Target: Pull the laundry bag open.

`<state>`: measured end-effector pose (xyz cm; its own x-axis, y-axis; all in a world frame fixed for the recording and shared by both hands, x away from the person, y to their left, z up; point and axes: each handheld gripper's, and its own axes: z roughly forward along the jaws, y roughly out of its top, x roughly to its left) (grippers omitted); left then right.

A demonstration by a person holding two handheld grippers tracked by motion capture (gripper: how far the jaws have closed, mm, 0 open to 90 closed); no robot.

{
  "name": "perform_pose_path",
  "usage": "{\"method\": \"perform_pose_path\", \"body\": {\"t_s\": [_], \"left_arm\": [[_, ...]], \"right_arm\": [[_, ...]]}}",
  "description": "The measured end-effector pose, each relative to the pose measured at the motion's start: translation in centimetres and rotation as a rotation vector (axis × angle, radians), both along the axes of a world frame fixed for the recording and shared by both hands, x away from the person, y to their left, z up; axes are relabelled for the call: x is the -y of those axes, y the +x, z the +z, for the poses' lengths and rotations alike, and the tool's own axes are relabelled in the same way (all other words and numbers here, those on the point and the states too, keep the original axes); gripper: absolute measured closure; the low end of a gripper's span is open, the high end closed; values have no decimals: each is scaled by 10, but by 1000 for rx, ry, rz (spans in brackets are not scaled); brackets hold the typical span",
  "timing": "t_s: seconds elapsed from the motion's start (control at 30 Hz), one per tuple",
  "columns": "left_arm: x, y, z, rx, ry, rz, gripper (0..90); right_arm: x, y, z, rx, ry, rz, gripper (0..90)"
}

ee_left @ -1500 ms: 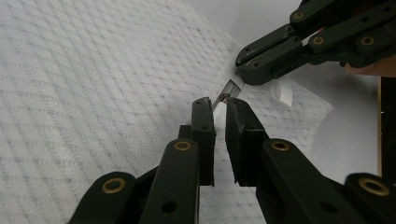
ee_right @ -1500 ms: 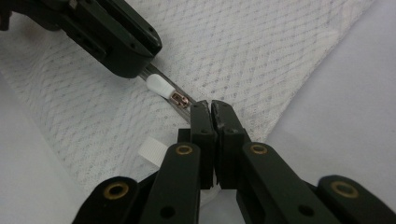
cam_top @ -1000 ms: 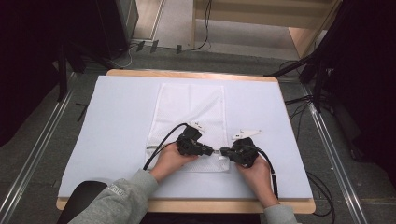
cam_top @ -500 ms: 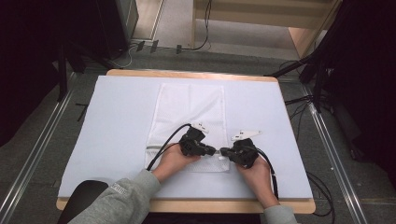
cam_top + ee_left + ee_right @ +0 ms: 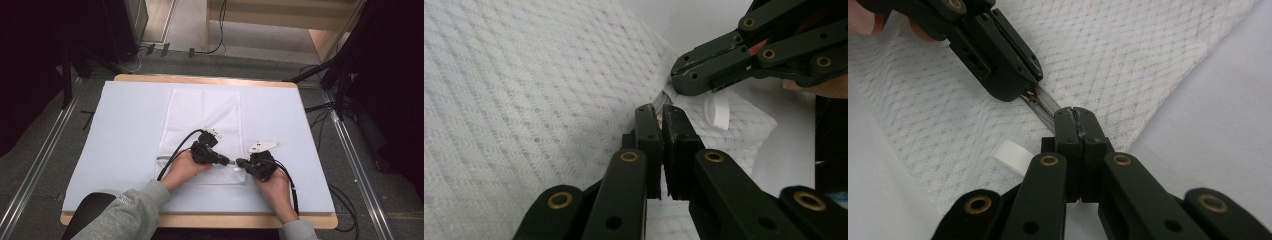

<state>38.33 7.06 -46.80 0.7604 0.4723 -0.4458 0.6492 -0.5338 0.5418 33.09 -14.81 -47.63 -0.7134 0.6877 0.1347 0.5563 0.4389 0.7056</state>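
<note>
Item one, nearest me: my two forearms come in from the near table edge, the left in a grey sleeve (image 5: 127,212).

Item two: left gripper (image 5: 226,160), held low over the near end of the bag. I see its jaws drawn together on the zipper pull (image 5: 1032,96); they have just been closing, and the metal slider sits between the pads.

Item three: right gripper (image 5: 240,162), tip to tip with the left. Its jaws are fully together, pinched on the zipper track (image 5: 1048,106) at the bag's near right corner.

Item four: white mesh bag (image 5: 205,120), lying flat on the table cover, its long side running away from me, the zipper along its near edge. Both tools meet on that edge.

Item five: a small white ribbed tab (image 5: 1012,156) just beside the right gripper's tip, resting on the mesh; I think it belongs to the bag, but the view is too close to be sure.

Item six: pale blue cover (image 5: 125,130) over the wooden table (image 5: 200,79).

Item seven, farthest: cables (image 5: 210,47) on the floor beyond the table.
</note>
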Motion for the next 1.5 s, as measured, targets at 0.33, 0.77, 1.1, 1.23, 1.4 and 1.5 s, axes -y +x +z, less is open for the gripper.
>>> {"method": "perform_pose_path", "body": {"t_s": [0.33, 0.77, 1.1, 1.23, 1.4, 1.5], "left_arm": [[-8, 5, 2, -59, 7, -15, 882], [-17, 9, 3, -98, 0, -30, 882], [-24, 8, 8, -88, 15, -31, 882], [-25, 9, 7, -102, 23, -30, 882], [-25, 8, 7, -111, 28, -35, 882], [-29, 10, 8, -115, 37, -32, 882]], "right_arm": [[2, 0, -1, 8, 8, 9, 900], [4, 0, -2, 6, 20, 14, 900], [5, 1, -2, -4, 33, 10, 900], [5, 1, -2, -4, 33, 11, 900], [6, 2, -3, -7, 37, 10, 900], [6, 2, -3, -5, 36, 10, 900]]}}
